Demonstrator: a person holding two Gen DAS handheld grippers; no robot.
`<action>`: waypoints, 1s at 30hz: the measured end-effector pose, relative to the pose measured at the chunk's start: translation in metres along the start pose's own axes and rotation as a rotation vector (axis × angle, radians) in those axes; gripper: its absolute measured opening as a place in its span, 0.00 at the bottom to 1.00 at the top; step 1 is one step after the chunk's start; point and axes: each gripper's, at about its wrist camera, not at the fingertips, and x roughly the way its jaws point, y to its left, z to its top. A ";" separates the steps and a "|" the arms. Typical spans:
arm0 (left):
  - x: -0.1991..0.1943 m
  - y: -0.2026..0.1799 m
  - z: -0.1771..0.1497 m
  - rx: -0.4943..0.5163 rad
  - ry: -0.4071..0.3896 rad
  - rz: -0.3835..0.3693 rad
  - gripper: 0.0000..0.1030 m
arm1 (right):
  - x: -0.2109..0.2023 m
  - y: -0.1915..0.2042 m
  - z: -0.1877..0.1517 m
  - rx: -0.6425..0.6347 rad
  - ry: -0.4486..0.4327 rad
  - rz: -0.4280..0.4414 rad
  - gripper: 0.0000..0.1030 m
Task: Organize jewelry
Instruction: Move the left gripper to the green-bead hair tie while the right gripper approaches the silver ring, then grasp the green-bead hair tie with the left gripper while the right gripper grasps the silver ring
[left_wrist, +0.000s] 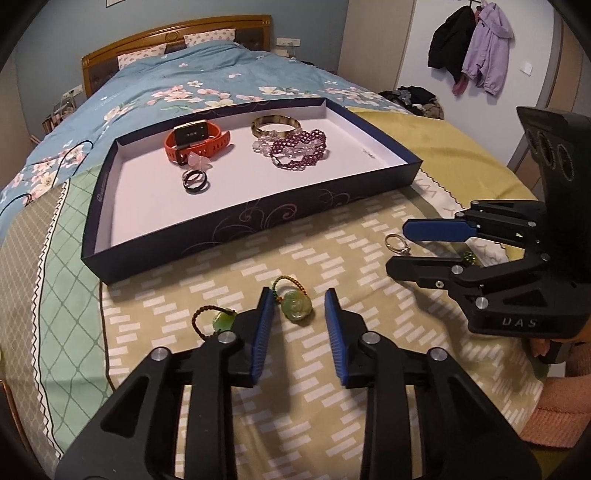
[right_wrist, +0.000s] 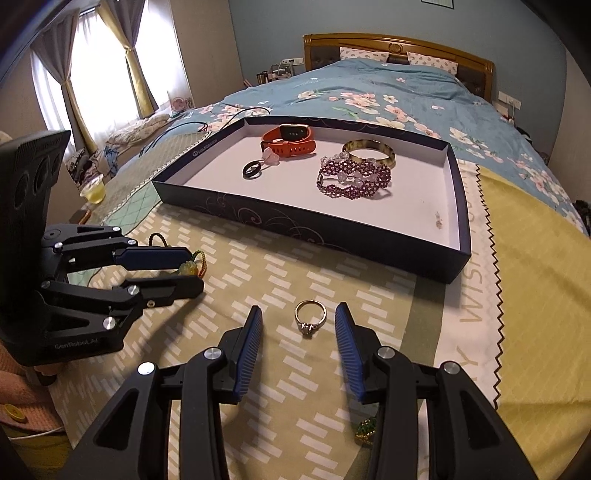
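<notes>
A dark blue tray (left_wrist: 207, 236) (right_wrist: 458, 173) lies on the bed. In it are an orange watch (left_wrist: 197, 142) (right_wrist: 290, 142), a black ring (left_wrist: 195, 180) (right_wrist: 252, 170), a purple bead bracelet (left_wrist: 299, 151) (right_wrist: 354, 179) and a gold bangle (left_wrist: 275, 125) (right_wrist: 369, 151). My left gripper (left_wrist: 298, 297) (right_wrist: 197, 269) is open around a green jade pendant (left_wrist: 296, 306) on the bedspread. A second jade pendant (left_wrist: 223, 320) lies left of it. My right gripper (right_wrist: 298, 314) (left_wrist: 397, 245) is open around a gold stone ring (right_wrist: 309, 317) (left_wrist: 397, 244).
A small green beaded piece (right_wrist: 365, 430) (left_wrist: 469, 257) lies under my right gripper's right arm. A yellow cloth (right_wrist: 535, 277) with a zigzag edge lies to the right. A cup (right_wrist: 92, 190) stands at the left bedside. Coats (left_wrist: 476, 48) hang on the wall.
</notes>
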 end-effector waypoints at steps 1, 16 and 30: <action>0.000 0.001 0.001 -0.004 0.000 0.005 0.21 | 0.000 0.000 0.000 -0.003 0.000 -0.004 0.36; -0.003 0.007 -0.002 -0.039 -0.012 -0.002 0.17 | -0.002 -0.002 -0.001 -0.005 -0.005 -0.025 0.14; -0.018 0.006 0.000 -0.045 -0.056 -0.011 0.17 | -0.019 -0.005 0.003 0.042 -0.074 0.038 0.14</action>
